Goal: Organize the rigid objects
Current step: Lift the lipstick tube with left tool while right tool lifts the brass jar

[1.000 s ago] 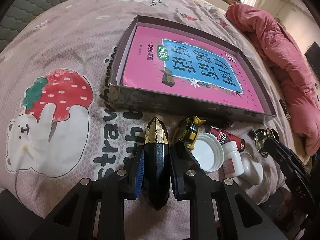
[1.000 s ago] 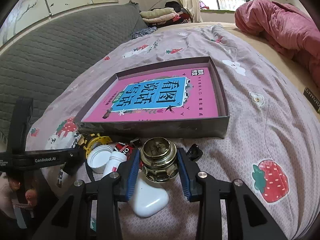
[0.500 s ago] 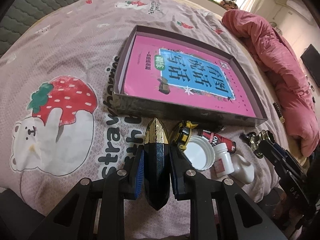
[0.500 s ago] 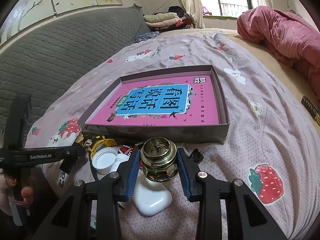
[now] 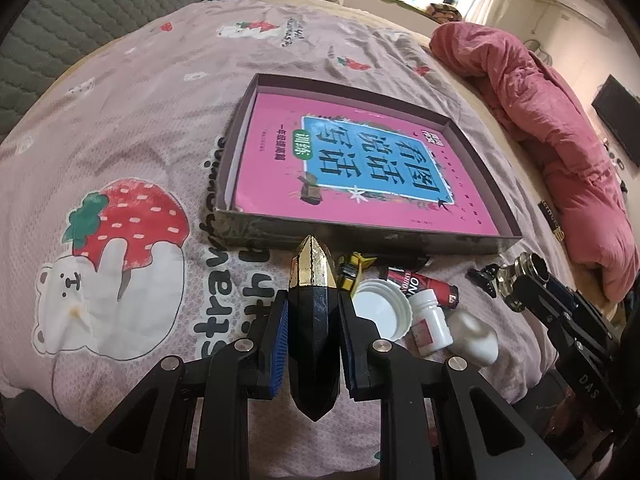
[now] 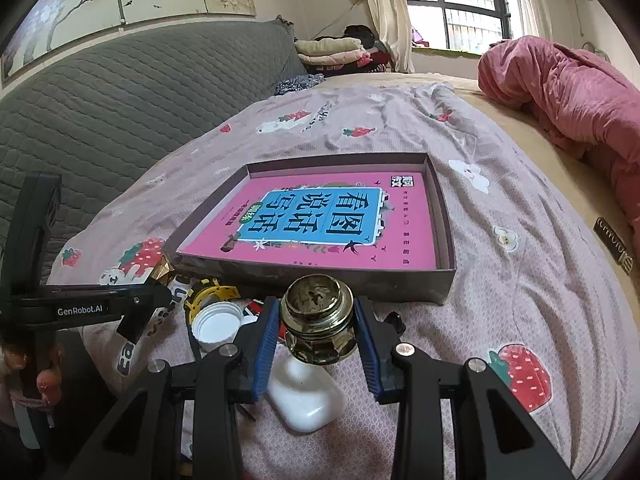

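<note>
My left gripper [image 5: 313, 312] is shut on a black faceted bottle with a gold pointed cap [image 5: 313, 320], held above the bedspread in front of the box. My right gripper [image 6: 317, 322] is shut on a small gold-rimmed glass jar [image 6: 318, 320], also held in front of the box. A shallow dark box [image 5: 456, 244] [image 6: 446, 236] lies on the bed with a pink book [image 5: 360, 168] [image 6: 320, 224] inside. Loose items lie by the box's near wall: a white lid [image 5: 380, 312], a white pill bottle [image 5: 430, 326], a white earbud case [image 6: 306, 398], a red tube [image 5: 424, 284] and a yellow-black object [image 5: 354, 270].
A pink quilt [image 5: 560, 120] is bunched along the right side of the bed. A grey padded headboard [image 6: 120, 92] stands on the left. A black hair clip [image 5: 482, 274] lies right of the red tube. The bedspread [image 5: 120, 160] carries strawberry prints.
Both grippers have risen and pulled back a little from the box, each still holding its object. The loose items have not moved.
</note>
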`<state>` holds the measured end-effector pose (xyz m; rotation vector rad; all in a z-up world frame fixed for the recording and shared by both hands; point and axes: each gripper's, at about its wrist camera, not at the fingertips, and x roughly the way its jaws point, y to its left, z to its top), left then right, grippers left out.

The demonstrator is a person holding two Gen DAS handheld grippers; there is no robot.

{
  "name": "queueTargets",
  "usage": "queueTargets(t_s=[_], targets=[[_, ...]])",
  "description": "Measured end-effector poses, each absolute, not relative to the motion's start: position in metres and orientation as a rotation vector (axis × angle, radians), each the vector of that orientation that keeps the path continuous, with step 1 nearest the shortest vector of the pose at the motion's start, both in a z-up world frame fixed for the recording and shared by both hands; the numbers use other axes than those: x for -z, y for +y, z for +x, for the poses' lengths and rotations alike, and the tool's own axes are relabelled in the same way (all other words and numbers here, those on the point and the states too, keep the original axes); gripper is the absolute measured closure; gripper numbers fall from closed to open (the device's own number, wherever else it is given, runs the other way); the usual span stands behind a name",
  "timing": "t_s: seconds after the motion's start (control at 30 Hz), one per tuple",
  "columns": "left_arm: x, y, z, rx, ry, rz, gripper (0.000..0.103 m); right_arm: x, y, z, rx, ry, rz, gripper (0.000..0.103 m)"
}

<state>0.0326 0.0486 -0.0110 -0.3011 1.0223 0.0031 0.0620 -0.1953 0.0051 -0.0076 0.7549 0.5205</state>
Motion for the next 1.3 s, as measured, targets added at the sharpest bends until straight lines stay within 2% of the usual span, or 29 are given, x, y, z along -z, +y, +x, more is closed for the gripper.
queueTargets(t_s=[1.3], targets=[[-0.037,0.028,0.063,0.016,0.894,-0.226,0.080,-0.052,-0.197,0.080,-0.439,0.641,-0.032,0.066]])
